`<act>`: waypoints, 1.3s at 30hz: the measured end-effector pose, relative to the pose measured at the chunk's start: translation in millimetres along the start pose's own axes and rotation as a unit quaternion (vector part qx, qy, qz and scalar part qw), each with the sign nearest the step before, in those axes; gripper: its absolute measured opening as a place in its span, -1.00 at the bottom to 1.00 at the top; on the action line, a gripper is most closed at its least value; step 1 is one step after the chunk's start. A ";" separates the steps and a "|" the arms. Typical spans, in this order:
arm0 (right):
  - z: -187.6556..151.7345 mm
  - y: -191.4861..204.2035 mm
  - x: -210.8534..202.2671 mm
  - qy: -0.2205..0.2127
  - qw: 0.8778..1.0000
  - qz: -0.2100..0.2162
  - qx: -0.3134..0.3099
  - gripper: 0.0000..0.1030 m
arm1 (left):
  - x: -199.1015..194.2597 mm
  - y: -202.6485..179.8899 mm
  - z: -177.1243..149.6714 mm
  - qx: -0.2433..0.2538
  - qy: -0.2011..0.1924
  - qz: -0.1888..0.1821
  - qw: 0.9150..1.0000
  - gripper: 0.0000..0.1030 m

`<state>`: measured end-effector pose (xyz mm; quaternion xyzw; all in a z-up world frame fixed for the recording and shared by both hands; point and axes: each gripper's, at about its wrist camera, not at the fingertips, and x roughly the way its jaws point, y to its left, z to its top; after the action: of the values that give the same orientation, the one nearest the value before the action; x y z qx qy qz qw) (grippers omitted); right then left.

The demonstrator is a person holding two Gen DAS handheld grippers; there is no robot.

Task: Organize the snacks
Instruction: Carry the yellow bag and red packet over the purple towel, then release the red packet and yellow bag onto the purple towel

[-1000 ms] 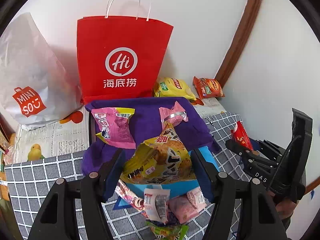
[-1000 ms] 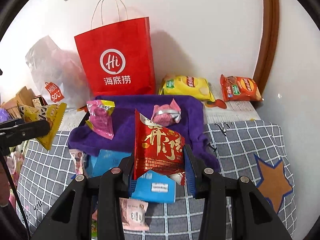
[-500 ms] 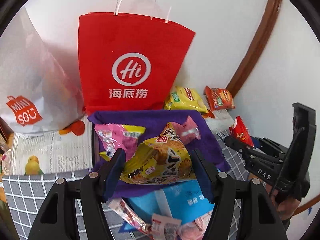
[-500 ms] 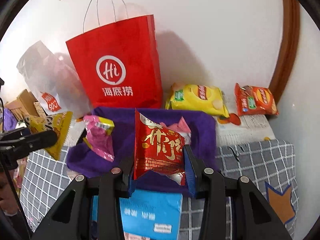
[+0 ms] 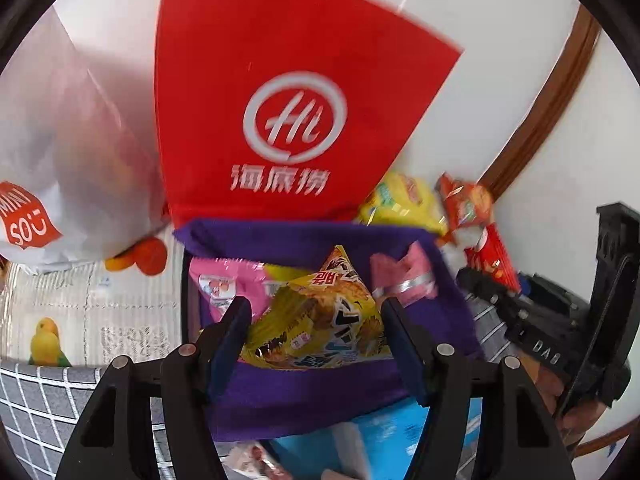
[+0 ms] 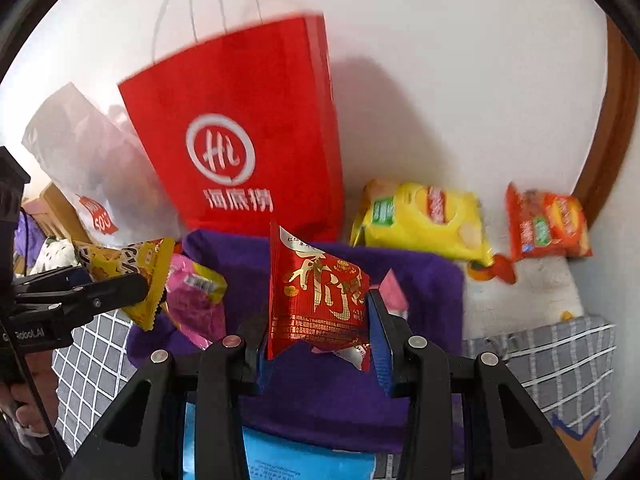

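Your left gripper (image 5: 316,332) has its fingers about half spread and clamped on the yellow snack packet (image 5: 320,320), which lies crosswise between them. Your right gripper (image 6: 318,344) has its fingers drawn close together, pinching the red snack packet (image 6: 316,304) by its lower edge so it stands upright.

Take the purple cloth tray (image 6: 432,280) as your landmark. Both packets hang over it: the yellow 1 above its left half, the red 1 above its middle. So the drop point lies straight below and slightly ahead of each pair of fingers, and neither hand is clearly nearer, I judge.

Already on the tray are a pink packet (image 5: 224,280) at the left and a small pink wrapped sweet (image 5: 400,280) at the right. The sweet sits just beside your red packet, so release a little left of it to avoid stacking.

Behind the tray stands the red paper bag (image 6: 248,128), touching its far edge; left of that is a white plastic bag (image 5: 60,152). Right of the tray, against the wall, lie a yellow chip bag (image 6: 424,220) and an orange chip bag (image 6: 548,224). A blue packet (image 6: 304,460) lies at the tray's near edge.
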<state>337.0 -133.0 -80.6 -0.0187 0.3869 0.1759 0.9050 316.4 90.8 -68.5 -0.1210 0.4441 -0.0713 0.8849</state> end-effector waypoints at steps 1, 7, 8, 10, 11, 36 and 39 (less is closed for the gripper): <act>0.6 -1.4 7.2 0.011 1.000 -0.002 -0.001 -0.21 | 1.5 2.6 -0.1 -0.004 -0.001 0.001 1.000 0.27; -3.3 -12.8 24.2 0.034 0.999 -0.034 -0.010 -0.21 | 2.5 13.3 -1.4 -0.016 0.003 -0.009 1.000 0.27; -2.9 -16.4 25.7 0.039 0.998 -0.042 -0.010 -0.21 | 2.6 14.3 -1.4 -0.018 0.003 -0.011 1.000 0.26; -3.1 -21.8 27.2 0.050 0.998 -0.047 -0.013 -0.21 | 4.6 15.1 -2.1 -0.018 0.005 -0.010 1.000 0.27; -3.1 -24.0 27.7 0.055 0.997 -0.050 -0.017 -0.21 | 6.2 15.3 -2.6 -0.018 0.007 -0.010 1.000 0.27; -18.6 -41.0 59.2 0.115 0.991 -0.065 -0.029 -0.21 | 26.0 12.0 -5.6 -0.014 0.031 -0.007 0.999 0.27; -18.9 -42.1 58.7 0.115 0.991 -0.066 -0.027 -0.21 | 26.7 10.9 -5.8 -0.012 0.031 -0.007 0.999 0.27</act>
<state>375.4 -157.9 -139.7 -0.0881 0.4817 0.1231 0.8632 327.8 94.2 -95.4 -0.1322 0.4714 -0.0763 0.8686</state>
